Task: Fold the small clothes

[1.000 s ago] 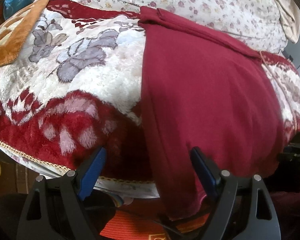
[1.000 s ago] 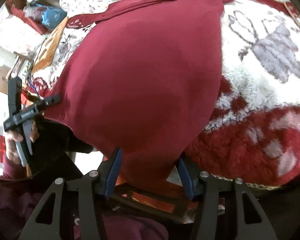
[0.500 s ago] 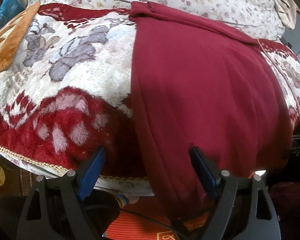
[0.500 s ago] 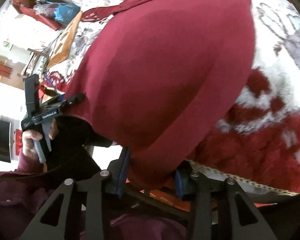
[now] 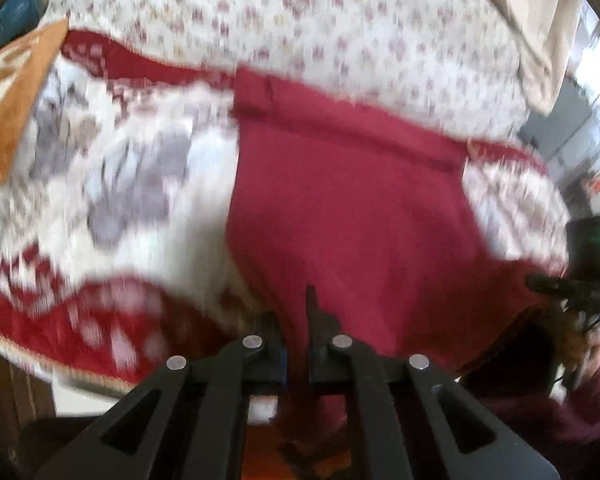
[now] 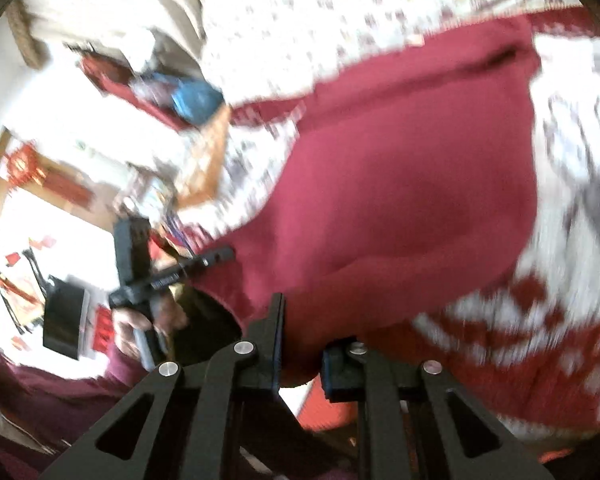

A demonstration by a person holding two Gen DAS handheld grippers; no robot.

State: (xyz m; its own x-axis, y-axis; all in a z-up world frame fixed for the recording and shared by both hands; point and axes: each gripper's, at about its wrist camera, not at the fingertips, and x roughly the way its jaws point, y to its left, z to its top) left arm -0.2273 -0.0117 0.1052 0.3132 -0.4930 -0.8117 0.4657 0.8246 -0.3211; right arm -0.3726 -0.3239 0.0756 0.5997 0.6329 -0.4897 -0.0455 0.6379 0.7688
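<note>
On the bed, left to right: an orange patterned cushion (image 5: 12, 96) at the far left corner; a plush red, white and grey floral blanket (image 5: 112, 200) covering the near part of the bed; behind it a white quilt with small red flowers (image 5: 300, 20). A dark red knit garment (image 5: 340, 200) lies spread flat across the blanket, its far hem near the quilt and its near edge hanging over the bed's front edge. The left gripper (image 5: 298, 340) has its jaws drawn narrow, pinching the garment's near left corner. The right gripper (image 6: 300, 354), at the near right corner, has its jaws closed in on a bunched fold of the same garment. Both views are motion-blurred.
</note>
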